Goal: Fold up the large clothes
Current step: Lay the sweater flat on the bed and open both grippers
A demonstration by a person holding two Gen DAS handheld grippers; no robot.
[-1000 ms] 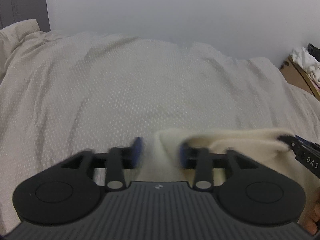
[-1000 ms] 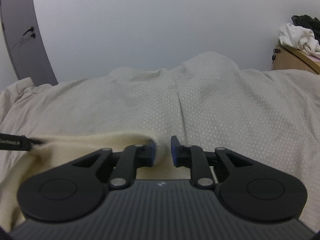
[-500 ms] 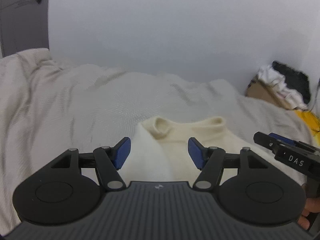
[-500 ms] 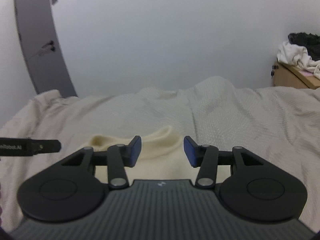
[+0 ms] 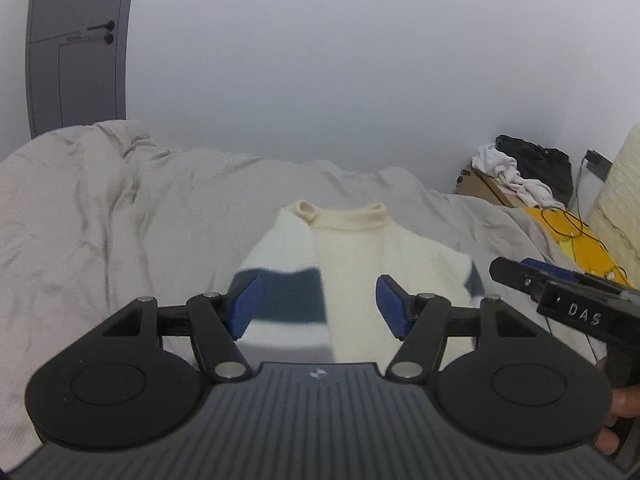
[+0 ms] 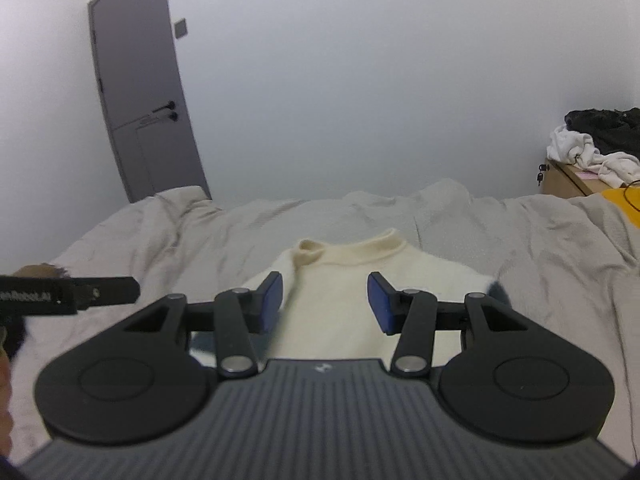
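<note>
Both grippers have lifted off the fuzzy cream sweater [image 5: 352, 256], jaws apart.

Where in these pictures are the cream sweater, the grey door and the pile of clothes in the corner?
cream sweater [image 6: 340, 280]: right wrist view, chest below the collar.
grey door [image 6: 140, 100]: right wrist view, middle of the panel.
pile of clothes [image 5: 516, 176]: left wrist view, white garment.

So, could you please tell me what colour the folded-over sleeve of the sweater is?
Cream sleeve with a dark navy band across it, seen best in the left wrist view.
</note>
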